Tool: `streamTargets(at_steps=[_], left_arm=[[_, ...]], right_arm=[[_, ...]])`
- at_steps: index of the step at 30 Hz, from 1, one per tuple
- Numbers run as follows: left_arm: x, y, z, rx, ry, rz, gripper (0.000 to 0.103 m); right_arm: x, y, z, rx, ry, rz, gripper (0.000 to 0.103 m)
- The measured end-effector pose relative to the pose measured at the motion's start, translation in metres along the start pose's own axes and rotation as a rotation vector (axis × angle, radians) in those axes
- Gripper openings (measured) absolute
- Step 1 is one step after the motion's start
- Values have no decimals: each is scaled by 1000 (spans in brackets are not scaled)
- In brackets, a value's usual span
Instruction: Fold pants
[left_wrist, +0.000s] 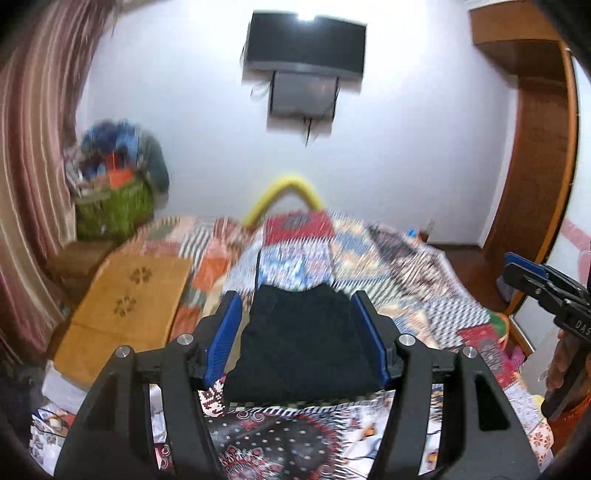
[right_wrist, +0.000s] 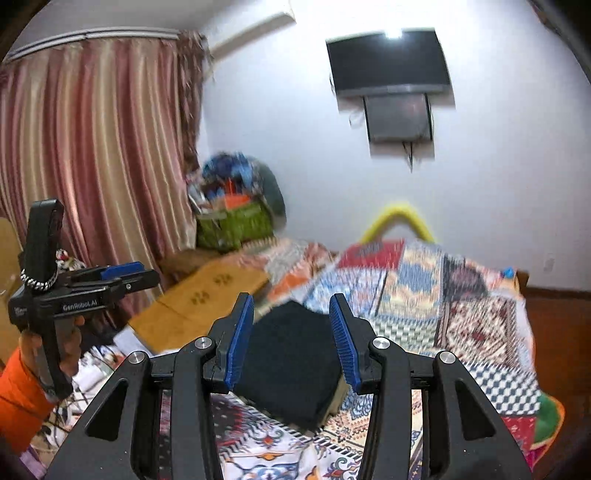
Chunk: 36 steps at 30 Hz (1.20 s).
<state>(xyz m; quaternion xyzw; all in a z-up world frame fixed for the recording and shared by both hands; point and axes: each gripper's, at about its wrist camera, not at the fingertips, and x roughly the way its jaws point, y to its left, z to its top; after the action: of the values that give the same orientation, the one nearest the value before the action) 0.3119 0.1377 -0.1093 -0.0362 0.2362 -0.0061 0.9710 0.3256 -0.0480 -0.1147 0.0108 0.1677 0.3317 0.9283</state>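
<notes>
The dark pants lie folded into a compact stack on the patchwork bedspread. My left gripper hovers above them, open, with nothing between its blue pads; the stack only shows through the gap. In the right wrist view the same folded pants rest flat on the bed with their layered edge showing at the right. My right gripper is also open and empty above them. Each gripper appears in the other's view: the right gripper at the far right, the left gripper at the left, held by a hand in an orange sleeve.
A yellow-brown cloth lies on the bed's left side. A green basket heaped with clothes stands by the striped curtain. A screen hangs on the white wall, and a wooden frame stands at the right.
</notes>
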Motion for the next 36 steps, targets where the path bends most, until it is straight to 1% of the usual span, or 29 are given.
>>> streamTargets(at_steps=[3, 6, 11, 13, 16, 17, 18, 19, 21, 23, 24, 25, 28, 30, 33, 36], left_arm=[[-48, -22, 3, 15, -74, -22, 61], [-94, -43, 2, 42, -151, -11, 64], [-156, -69, -13, 71, -254, 19, 74], [-173, -75, -20, 73, -273, 15, 81], [-197, -84, -32, 76, -305, 22, 87], [-203, -86, -37, 76, -315, 24, 89], [-208, -88, -41, 71, -320, 17, 94], [-212, -88, -43, 65, -322, 11, 96], [-220, -90, -49, 55, -326, 5, 97], [-226, -91, -53, 52, -328, 10, 98], [-230, -91, -56, 47, -331, 12, 101], [-231, -90, -57, 42, -335, 14, 103], [-235, -90, -60, 35, -340, 18, 103], [-236, -90, -63, 27, -335, 12, 103], [-235, -88, -65, 15, -324, 8, 103], [-233, -87, -68, 8, -317, 13, 103]], right_arm=[[-35, 19, 6, -24, -61, 6, 40], [-71, 39, 11, -37, -115, 15, 40], [-112, 65, 6, -66, -178, 17, 40], [-127, 75, 2, -77, -198, 12, 40], [-139, 80, -4, -75, -213, 14, 40], [-141, 81, -7, -74, -215, 13, 42], [-144, 83, -9, -74, -217, 9, 45], [-146, 85, -12, -75, -221, 6, 48], [-149, 87, -17, -73, -232, -6, 62], [-153, 90, -21, -67, -244, -19, 71], [-153, 91, -23, -64, -250, -25, 75], [-154, 92, -24, -60, -253, -29, 77], [-157, 95, -26, -55, -266, -50, 85], [-161, 96, -27, -49, -276, -67, 94], [-164, 95, -28, -28, -299, -81, 102], [-167, 95, -31, -21, -317, -107, 103]])
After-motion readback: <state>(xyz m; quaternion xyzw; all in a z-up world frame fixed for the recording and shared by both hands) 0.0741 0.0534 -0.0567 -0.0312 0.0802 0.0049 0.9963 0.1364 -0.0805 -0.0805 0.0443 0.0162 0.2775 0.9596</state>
